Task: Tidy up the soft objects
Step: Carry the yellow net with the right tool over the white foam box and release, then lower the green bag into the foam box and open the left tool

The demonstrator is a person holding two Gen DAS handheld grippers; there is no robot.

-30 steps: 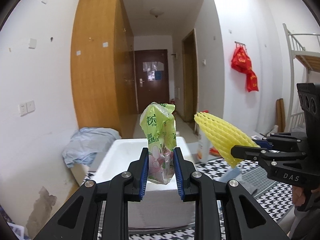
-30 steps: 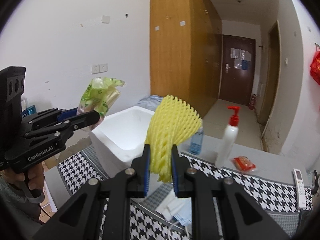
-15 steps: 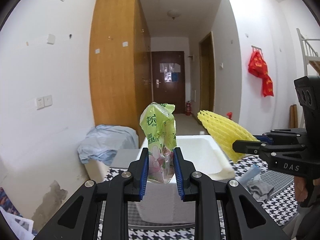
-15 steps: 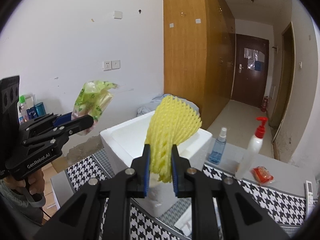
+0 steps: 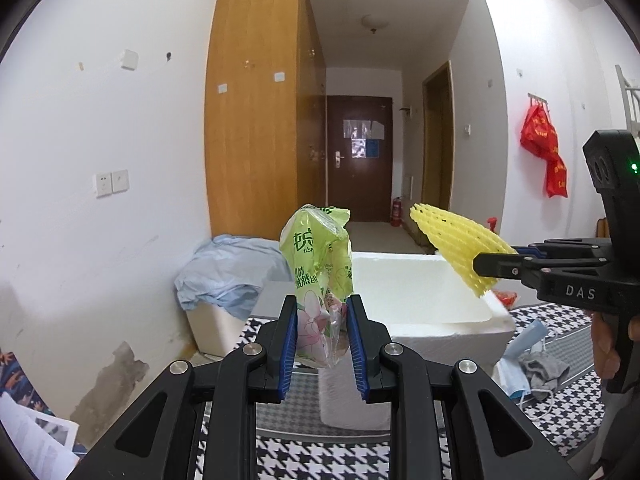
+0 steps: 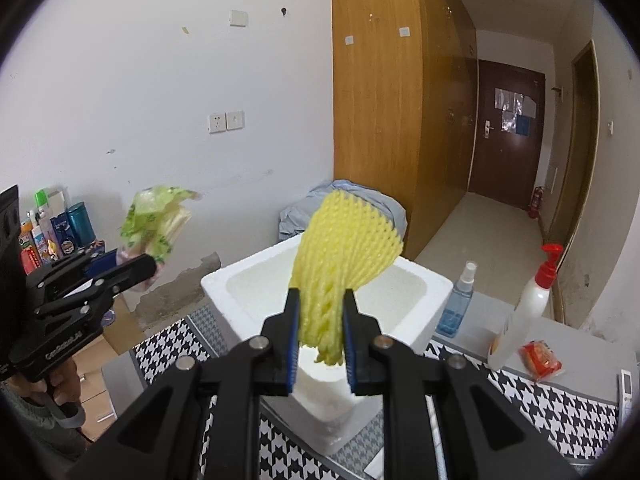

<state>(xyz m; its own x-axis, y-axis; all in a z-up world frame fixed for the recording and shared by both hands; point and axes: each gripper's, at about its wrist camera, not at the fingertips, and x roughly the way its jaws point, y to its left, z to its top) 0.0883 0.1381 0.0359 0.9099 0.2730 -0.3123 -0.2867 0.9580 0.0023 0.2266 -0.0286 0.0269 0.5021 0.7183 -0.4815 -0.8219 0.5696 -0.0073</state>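
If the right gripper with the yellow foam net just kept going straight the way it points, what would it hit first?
Probably the white foam box. The right gripper, shut on the yellow net, aims slightly downward at the box's open top. Depth is unclear, so it might meet the near rim or the inside.

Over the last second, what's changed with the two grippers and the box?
Both grippers swung sideways across the room. The foam box slid right in the left wrist view and now sits centred under the yellow net. Unchanged: left gripper clamps the green pack, right gripper clamps the net.
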